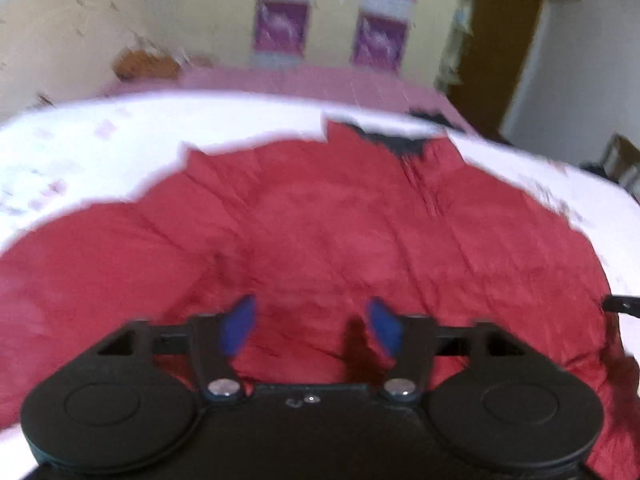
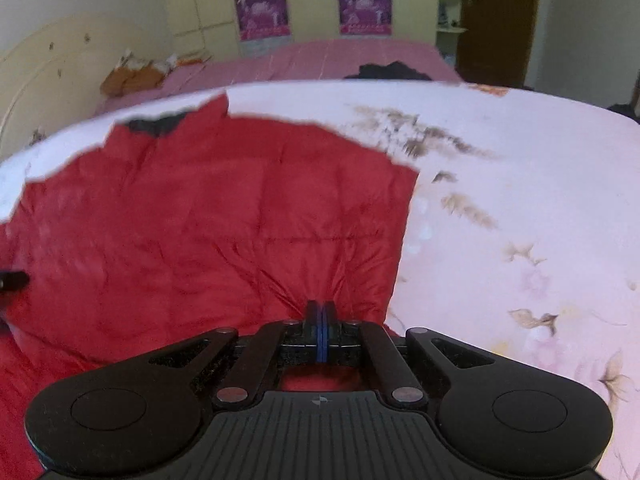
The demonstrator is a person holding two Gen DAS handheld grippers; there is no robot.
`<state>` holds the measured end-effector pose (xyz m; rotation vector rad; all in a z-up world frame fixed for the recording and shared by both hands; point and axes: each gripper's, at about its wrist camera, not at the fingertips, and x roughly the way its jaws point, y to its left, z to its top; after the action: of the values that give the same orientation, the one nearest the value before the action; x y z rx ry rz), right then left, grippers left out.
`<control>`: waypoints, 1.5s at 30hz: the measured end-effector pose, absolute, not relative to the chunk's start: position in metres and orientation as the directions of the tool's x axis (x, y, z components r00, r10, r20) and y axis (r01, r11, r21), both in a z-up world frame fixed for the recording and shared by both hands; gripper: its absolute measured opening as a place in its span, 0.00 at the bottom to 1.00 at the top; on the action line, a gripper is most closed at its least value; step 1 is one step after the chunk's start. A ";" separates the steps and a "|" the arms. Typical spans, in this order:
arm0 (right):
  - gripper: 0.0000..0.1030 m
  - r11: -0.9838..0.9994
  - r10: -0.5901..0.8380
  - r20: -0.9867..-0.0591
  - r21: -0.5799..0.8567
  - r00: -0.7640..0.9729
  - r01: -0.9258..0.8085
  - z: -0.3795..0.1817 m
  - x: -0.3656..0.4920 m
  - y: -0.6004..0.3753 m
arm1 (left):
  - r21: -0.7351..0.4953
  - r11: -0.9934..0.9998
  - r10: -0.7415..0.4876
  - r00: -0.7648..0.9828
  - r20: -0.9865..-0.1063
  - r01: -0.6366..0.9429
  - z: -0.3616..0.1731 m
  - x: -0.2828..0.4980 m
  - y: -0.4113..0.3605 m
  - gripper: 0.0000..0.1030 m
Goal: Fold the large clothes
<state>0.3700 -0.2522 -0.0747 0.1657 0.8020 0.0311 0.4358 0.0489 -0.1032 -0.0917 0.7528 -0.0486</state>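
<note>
A large red puffer jacket (image 1: 320, 232) lies spread on a bed with a pale floral sheet (image 1: 80, 144). Its dark collar (image 1: 400, 140) points away from me. My left gripper (image 1: 310, 326) is open, its blue pads apart, just above the jacket's near part with nothing between them. In the right wrist view the jacket (image 2: 200, 208) fills the left half. My right gripper (image 2: 321, 312) is shut on a pinch of the red fabric near the jacket's right edge, and creases radiate from the pinch.
The floral sheet (image 2: 520, 220) stretches bare to the right of the jacket. A second bed with a pink cover (image 2: 320, 60) stands behind, with orange cloth (image 2: 132, 76) and a dark garment (image 2: 388, 70) on it. A brown door (image 2: 496, 20) is at the back right.
</note>
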 end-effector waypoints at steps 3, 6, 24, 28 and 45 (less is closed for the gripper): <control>0.78 0.985 0.085 -0.651 0.169 0.754 0.036 -0.057 0.351 -0.251 | -0.141 0.986 -0.023 0.758 -0.652 -0.092 -0.096 0.409 0.085 0.92; 0.65 0.985 0.077 -0.621 0.171 0.780 0.039 -0.048 0.333 -0.249 | -0.214 0.949 0.035 0.752 -0.659 -0.231 -0.097 0.369 0.137 0.67; 0.47 0.972 0.127 -0.642 0.234 0.756 0.035 -0.052 0.333 -0.211 | -0.715 0.273 0.344 0.760 -0.552 -0.643 -0.137 0.202 0.351 0.61; 0.47 0.972 0.092 -0.638 0.223 0.765 0.069 -0.050 0.340 -0.210 | -0.646 0.314 0.381 0.715 -0.586 -0.696 -0.134 0.215 0.362 0.09; 0.46 0.940 0.082 -0.641 0.304 0.763 0.154 -0.048 0.349 -0.219 | -0.298 0.949 -0.071 0.848 -0.525 -0.105 -0.062 0.402 0.131 0.09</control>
<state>0.3486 -0.2192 -0.0475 0.3533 0.7055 -0.0402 0.4025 0.1307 -0.0624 -0.3258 0.5608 0.0185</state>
